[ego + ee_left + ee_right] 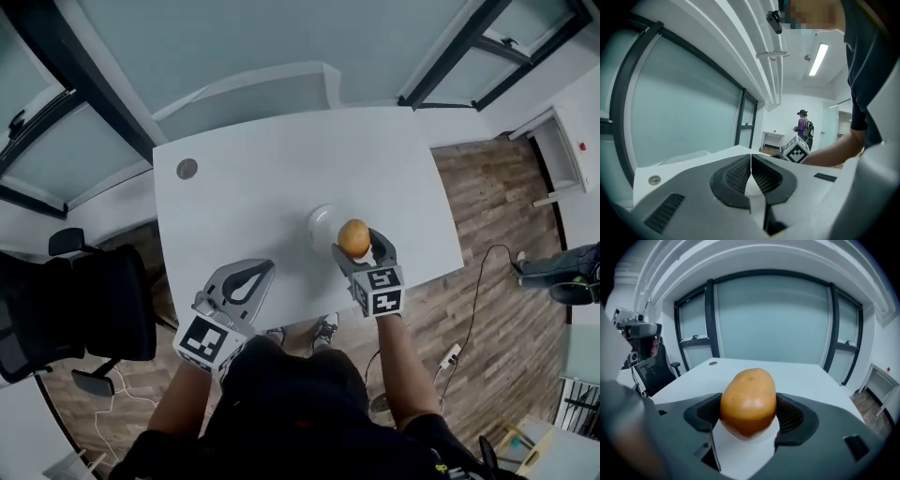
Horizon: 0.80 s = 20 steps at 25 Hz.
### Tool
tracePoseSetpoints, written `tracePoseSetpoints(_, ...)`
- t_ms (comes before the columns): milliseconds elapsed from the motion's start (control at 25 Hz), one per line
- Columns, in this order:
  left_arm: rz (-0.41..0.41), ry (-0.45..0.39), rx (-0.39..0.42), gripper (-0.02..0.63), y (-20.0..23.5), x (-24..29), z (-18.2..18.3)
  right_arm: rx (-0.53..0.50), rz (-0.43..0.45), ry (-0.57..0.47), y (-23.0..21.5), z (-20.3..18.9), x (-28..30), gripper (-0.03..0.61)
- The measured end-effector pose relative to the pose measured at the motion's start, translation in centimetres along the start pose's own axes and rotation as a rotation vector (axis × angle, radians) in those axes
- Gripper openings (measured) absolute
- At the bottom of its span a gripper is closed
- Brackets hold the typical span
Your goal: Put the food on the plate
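A golden-brown potato (353,237) is held in my right gripper (362,247), which is shut on it just above the white table (244,197), near its front edge. In the right gripper view the potato (748,401) fills the gap between the dark pads (793,417). A small white plate (320,225) lies on the table right beside the potato, on its left, partly hidden by it. My left gripper (260,272) hovers at the table's front left, shut with nothing in it. In its own view the left gripper (751,164) has its jaws meeting.
A round metal grommet (187,169) sits in the table's far left corner. A black office chair (84,309) stands left of the table. Glass walls run behind it. Wooden floor with a cable (473,300) lies to the right. A person (804,126) stands far off.
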<state>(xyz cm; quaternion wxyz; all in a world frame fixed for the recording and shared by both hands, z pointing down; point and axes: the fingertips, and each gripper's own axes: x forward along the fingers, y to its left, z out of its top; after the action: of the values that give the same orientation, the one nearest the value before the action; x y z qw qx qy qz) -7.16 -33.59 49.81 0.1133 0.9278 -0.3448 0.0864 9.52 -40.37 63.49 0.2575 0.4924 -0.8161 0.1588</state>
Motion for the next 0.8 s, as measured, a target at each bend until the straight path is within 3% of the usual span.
tracePoseSetpoints(200, 0.062, 0.020, -0.060, 0.023, 1.2, -0.2, -1.6, 0.010, 0.026, 0.146, -0.4, -3.4, 5.3, 0.367)
tracePoseSetpoints(360, 0.090, 0.093, -0.109, 0.023, 1.0, 0.1, -3.8, -0.003, 0.044, 0.225, -0.5, -4.8, 7.9, 0.366)
tracePoseSetpoints(480, 0.102, 0.040, -0.146, 0.023, 0.9, 0.6, -4.0, -0.024, 0.050, 0.276, -0.4, -5.7, 9.1, 0.367)
tracePoseSetpoints(800, 0.149, 0.010, -0.178, 0.023, 1.5, -0.1, -3.8, -0.058, 0.062, 0.274, -0.4, -5.6, 9.6, 0.368)
